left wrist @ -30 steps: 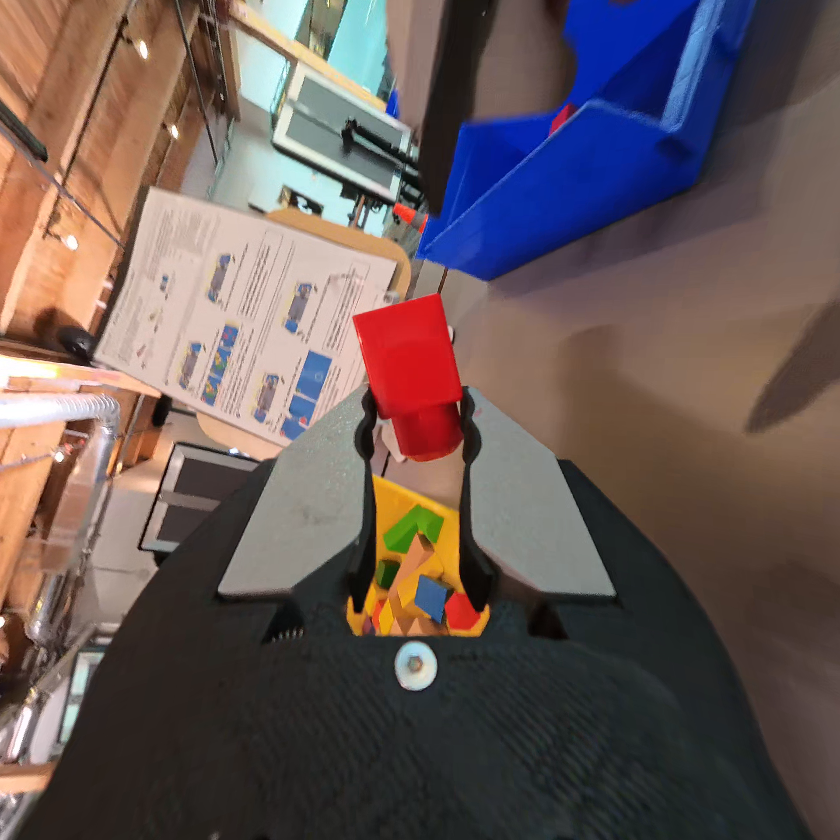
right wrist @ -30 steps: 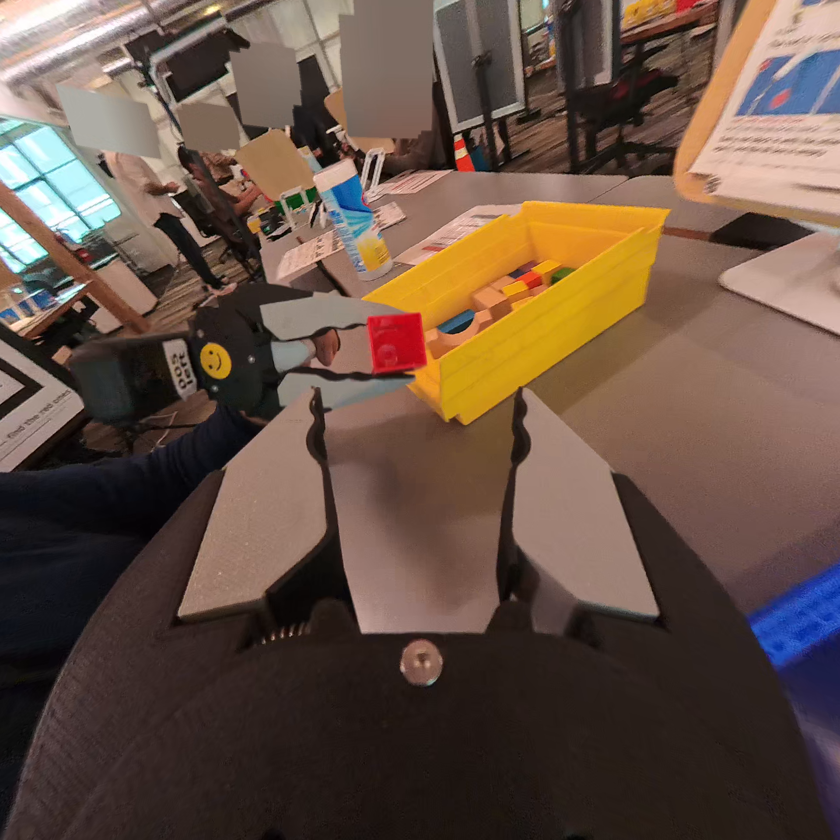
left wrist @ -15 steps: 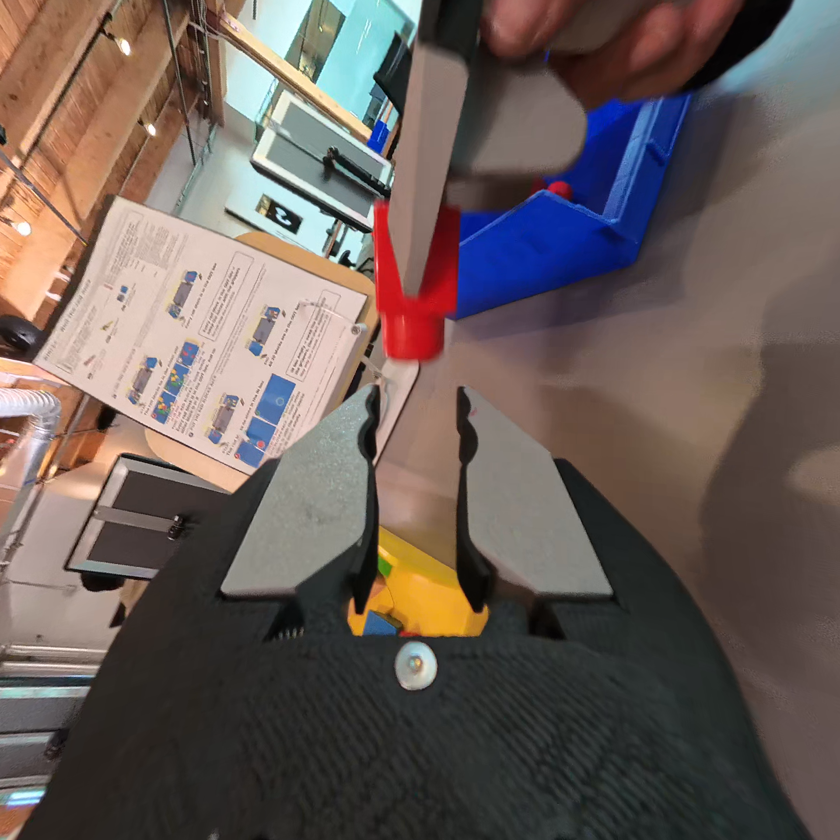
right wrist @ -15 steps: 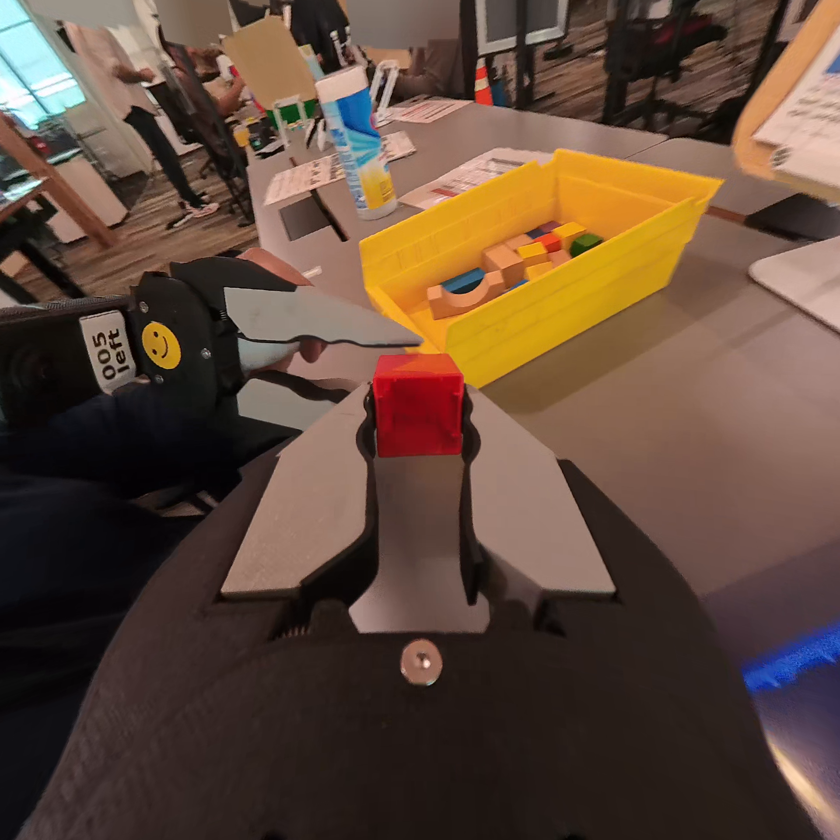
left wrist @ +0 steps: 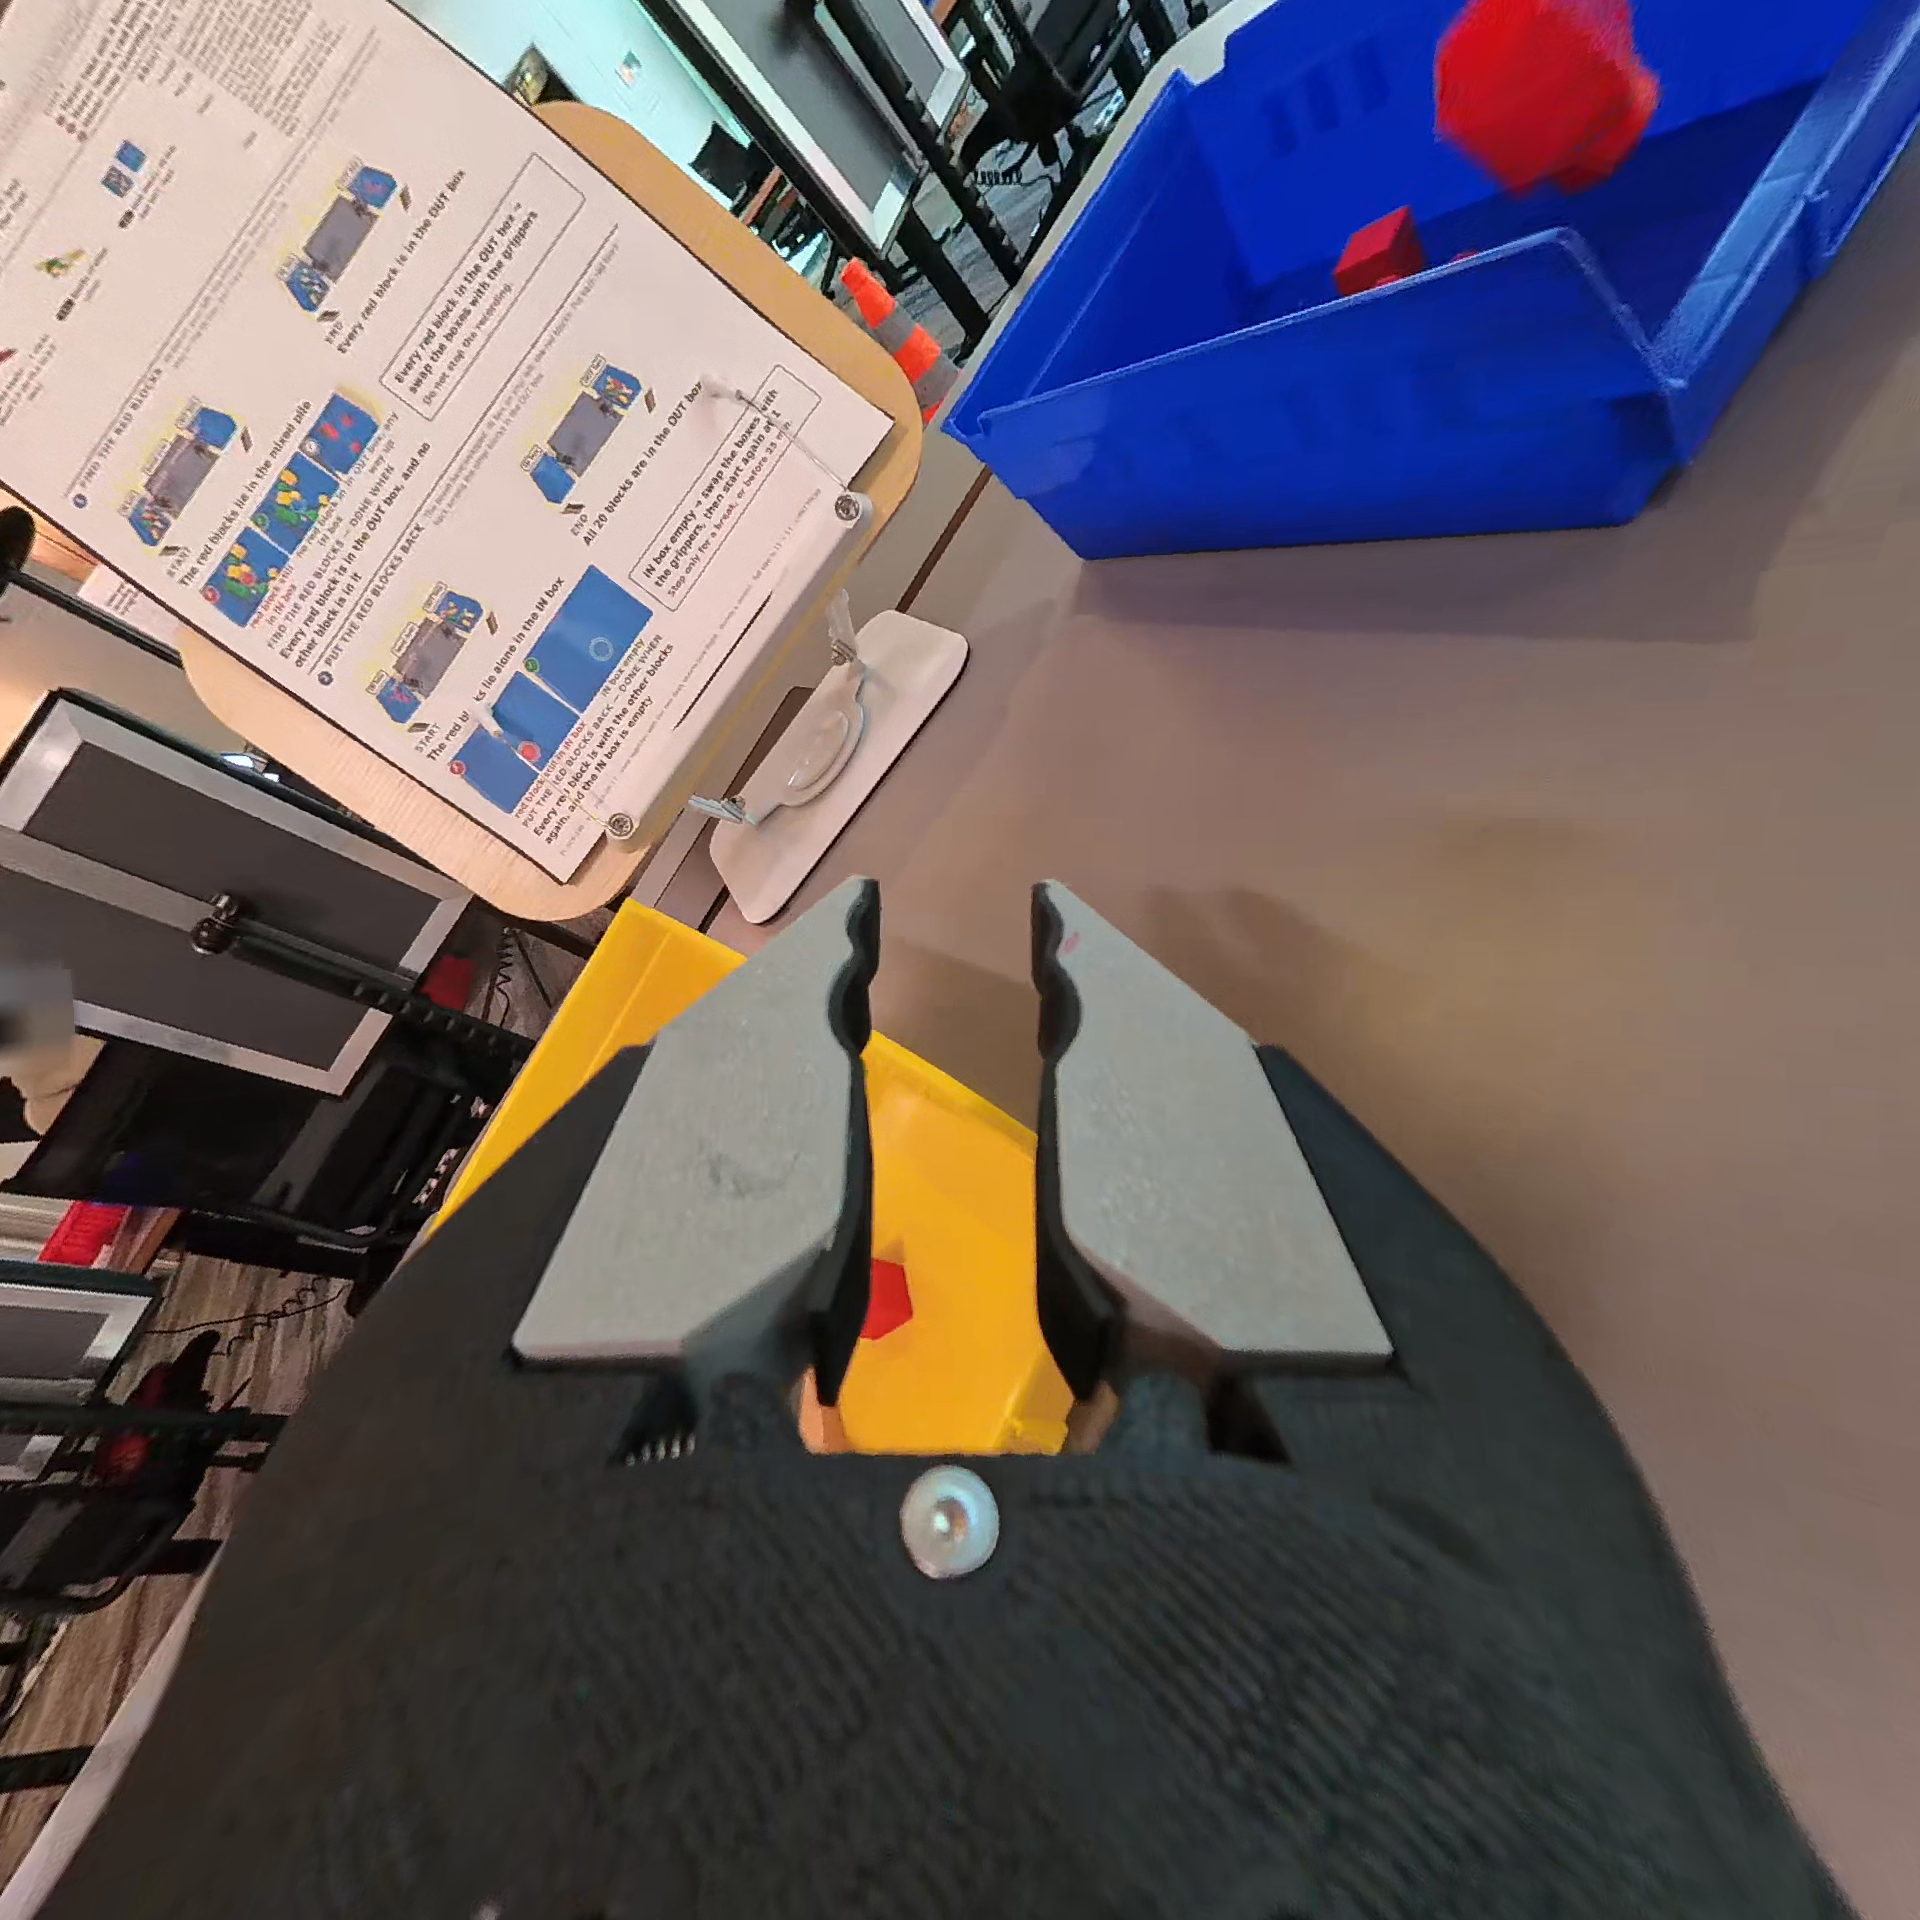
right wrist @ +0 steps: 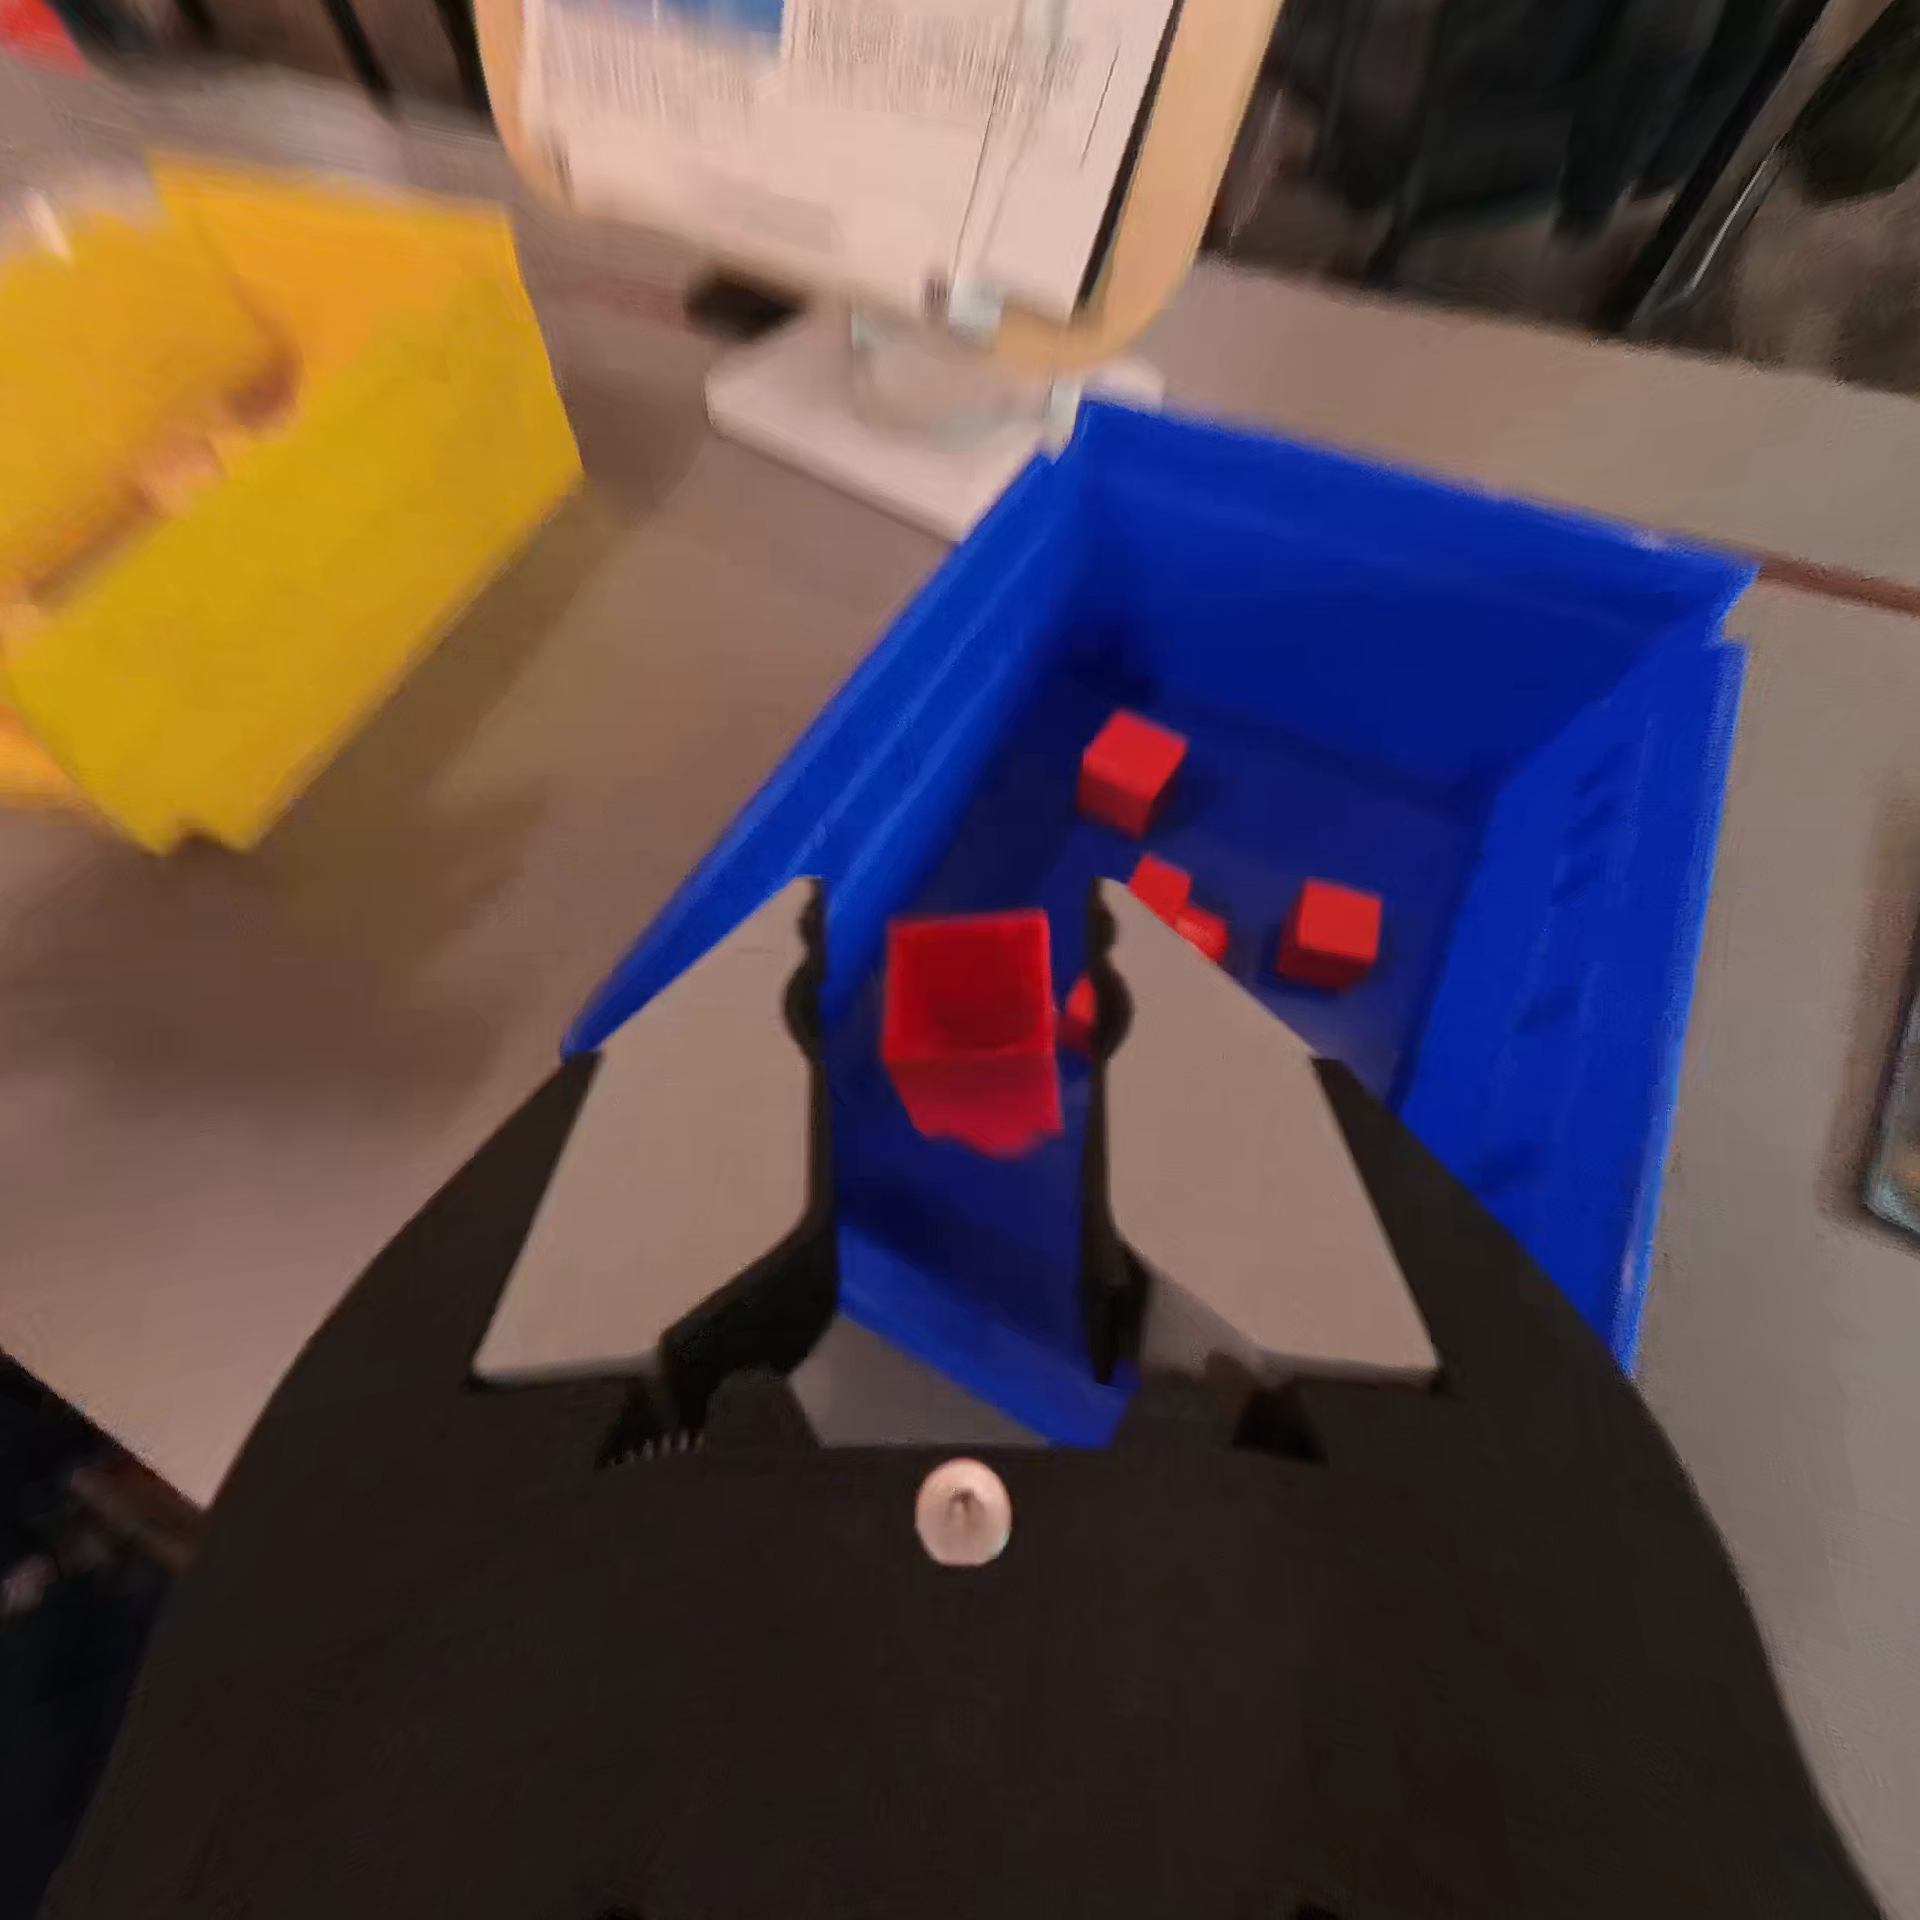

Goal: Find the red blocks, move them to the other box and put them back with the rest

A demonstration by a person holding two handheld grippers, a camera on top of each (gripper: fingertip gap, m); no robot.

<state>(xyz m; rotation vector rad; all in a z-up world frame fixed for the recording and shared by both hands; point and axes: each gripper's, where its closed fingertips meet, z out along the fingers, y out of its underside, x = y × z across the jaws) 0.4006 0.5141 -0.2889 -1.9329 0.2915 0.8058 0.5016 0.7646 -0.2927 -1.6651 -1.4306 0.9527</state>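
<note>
- Right gripper (right wrist: 956,940) hung over the near end of the blue box (right wrist: 1621,935); jaws moderately apart, a red block (right wrist: 971,1023) between them with a gap on each side, apparently loose and dropping.
- Left gripper (left wrist: 954,940) was narrow and held nothing, above the yellow box (left wrist: 634,997), where one red piece (left wrist: 883,1299) showed.
- Judgement: the release looked well placed, inside the walls; best to keep the jaws apart and lift straight up.
- Farther in, several red blocks (right wrist: 1127,774) lay scattered on the blue floor, leaving room to land.
- Beyond, an instruction board on a white stand (left wrist: 831,748) stood between the boxes at the table's far edge; a wide swing could clip it.
</note>
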